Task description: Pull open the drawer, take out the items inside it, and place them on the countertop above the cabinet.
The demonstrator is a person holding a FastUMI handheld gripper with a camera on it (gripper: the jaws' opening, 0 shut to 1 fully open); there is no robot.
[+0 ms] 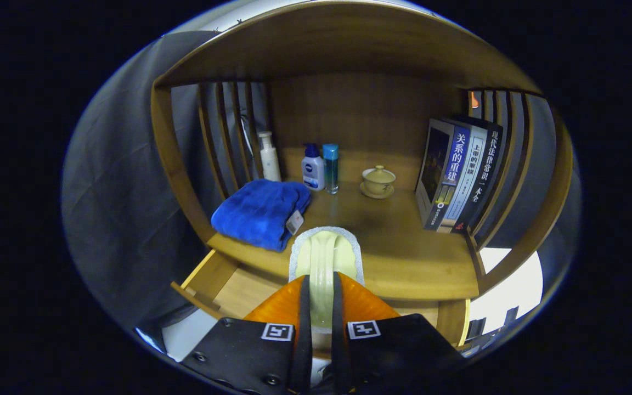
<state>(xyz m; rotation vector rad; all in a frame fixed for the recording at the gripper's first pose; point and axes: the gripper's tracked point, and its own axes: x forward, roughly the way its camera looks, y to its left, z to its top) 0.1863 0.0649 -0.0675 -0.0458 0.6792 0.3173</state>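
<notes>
Drawer [223, 288] open, inside mostly hidden behind gripper [321, 296] w/ prob. brush [324, 255].

Dim overall, warm-toned on the wood. Brightest patch on the middle of the worktop [382, 230], as if lit from above and in front. Back panel under the shelf roof in soft shadow. Glare on the white floor past the worktop's right front corner, washed out. Strong fisheye bending: slats and cabinet frame bowed outward near the rim. Books [458, 175] and bottles fairly sharp; tongs [321, 296] close in, slightly soft, shut on a pale green item [324, 258].
</notes>
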